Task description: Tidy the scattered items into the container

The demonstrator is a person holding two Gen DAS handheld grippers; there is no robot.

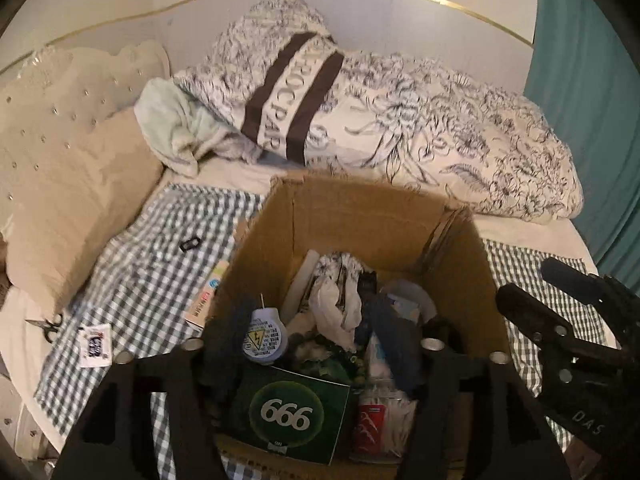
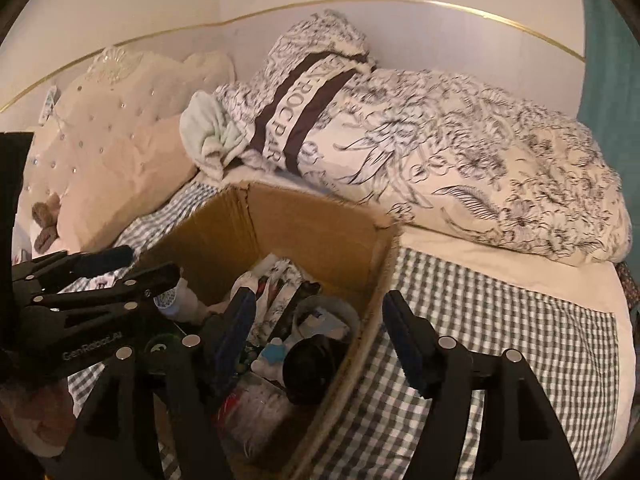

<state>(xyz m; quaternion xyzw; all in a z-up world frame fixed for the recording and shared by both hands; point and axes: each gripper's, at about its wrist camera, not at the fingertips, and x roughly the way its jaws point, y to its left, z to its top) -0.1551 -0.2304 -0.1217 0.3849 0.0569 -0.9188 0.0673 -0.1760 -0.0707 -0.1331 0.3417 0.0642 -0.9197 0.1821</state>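
Now: left gripper wide (empty) | right gripper wide, straddling box wall

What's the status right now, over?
Both tools, left and right, open, empty, over the cardboard box. Scissors and packet remain on checked blanket.

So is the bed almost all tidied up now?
Nearly. The cardboard box already holds lots, like the green 666 card. Both claws, left and right, are open and carrying nothing. Still left on the checked blanket: small scissors, a sachet and a black clip.
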